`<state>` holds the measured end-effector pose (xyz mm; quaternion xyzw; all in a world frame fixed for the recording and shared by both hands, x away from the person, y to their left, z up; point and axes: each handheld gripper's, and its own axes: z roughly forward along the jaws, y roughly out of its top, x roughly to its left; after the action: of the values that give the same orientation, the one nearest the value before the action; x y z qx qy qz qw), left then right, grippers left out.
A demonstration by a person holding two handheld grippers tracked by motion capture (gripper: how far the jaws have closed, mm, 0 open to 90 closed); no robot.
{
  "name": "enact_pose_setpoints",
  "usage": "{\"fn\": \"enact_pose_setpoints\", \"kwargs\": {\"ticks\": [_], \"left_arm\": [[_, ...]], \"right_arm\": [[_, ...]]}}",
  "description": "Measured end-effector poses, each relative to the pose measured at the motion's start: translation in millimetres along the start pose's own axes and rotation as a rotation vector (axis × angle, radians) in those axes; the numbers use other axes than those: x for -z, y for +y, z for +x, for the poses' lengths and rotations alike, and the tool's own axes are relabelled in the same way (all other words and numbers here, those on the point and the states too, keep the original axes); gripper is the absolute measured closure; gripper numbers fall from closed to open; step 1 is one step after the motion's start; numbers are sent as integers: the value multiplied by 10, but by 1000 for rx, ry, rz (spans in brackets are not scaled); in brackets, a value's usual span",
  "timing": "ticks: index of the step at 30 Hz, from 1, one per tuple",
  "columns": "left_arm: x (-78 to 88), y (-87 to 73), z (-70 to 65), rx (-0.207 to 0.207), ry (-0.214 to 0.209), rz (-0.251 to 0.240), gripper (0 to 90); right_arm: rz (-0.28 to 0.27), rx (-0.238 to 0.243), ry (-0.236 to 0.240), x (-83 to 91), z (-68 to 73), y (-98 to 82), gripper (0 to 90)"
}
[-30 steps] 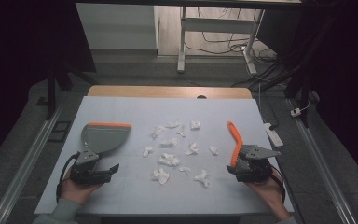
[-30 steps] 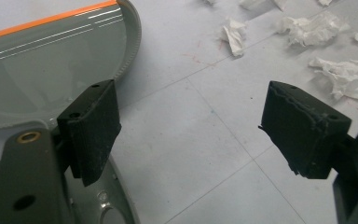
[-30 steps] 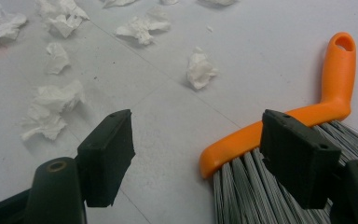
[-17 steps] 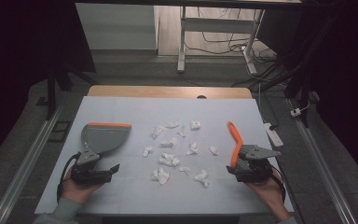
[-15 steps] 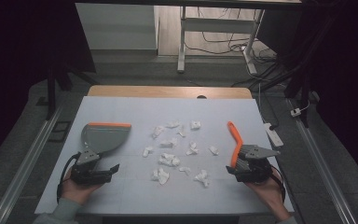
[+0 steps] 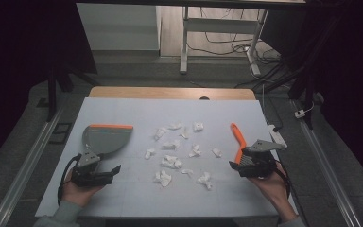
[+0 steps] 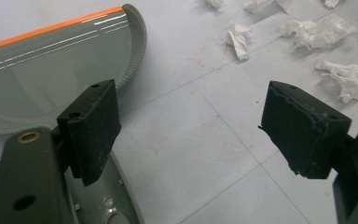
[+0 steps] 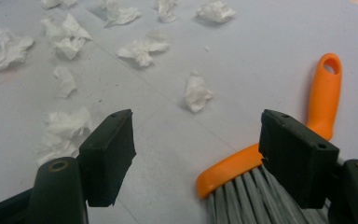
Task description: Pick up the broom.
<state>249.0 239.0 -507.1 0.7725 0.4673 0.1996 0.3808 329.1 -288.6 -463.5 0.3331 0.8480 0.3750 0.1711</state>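
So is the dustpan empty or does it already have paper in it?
Empty. The grey dustpan lies flat with a bare inside, and the crumpled paper scraps are all scattered on the table beside it.

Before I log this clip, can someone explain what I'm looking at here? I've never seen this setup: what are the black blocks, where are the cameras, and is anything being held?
A person sits at a table covered by a pale sheet, holding a hand-operated two-jaw tool in each hand. One camera looks down from above; the other two ride on the tools, so the black blocks are each tool's own jaws. The left gripper sits just behind a grey dustpan with an orange edge. The right gripper hovers over the bristle end of an orange-handled brush. Crumpled paper scraps lie scattered between them. Both sets of jaws stand wide open, so nothing is held.
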Motion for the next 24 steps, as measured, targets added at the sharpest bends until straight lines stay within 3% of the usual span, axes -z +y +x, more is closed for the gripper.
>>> {"fn": "enact_pose_setpoints", "kwargs": {"ticks": [9, 13, 24], "left_arm": [[13, -16, 5, -1, 5, -4, 200], [17, -12, -5, -5, 9, -3, 200], [1, -3, -8, -11, 7, -7, 201]], "right_arm": [[24, -29, -17, -55, -112, 158, 268], [74, -51, -33, -134, -186, 230, 267], [188, -120, -106, -323, -600, 400, 270]]}}
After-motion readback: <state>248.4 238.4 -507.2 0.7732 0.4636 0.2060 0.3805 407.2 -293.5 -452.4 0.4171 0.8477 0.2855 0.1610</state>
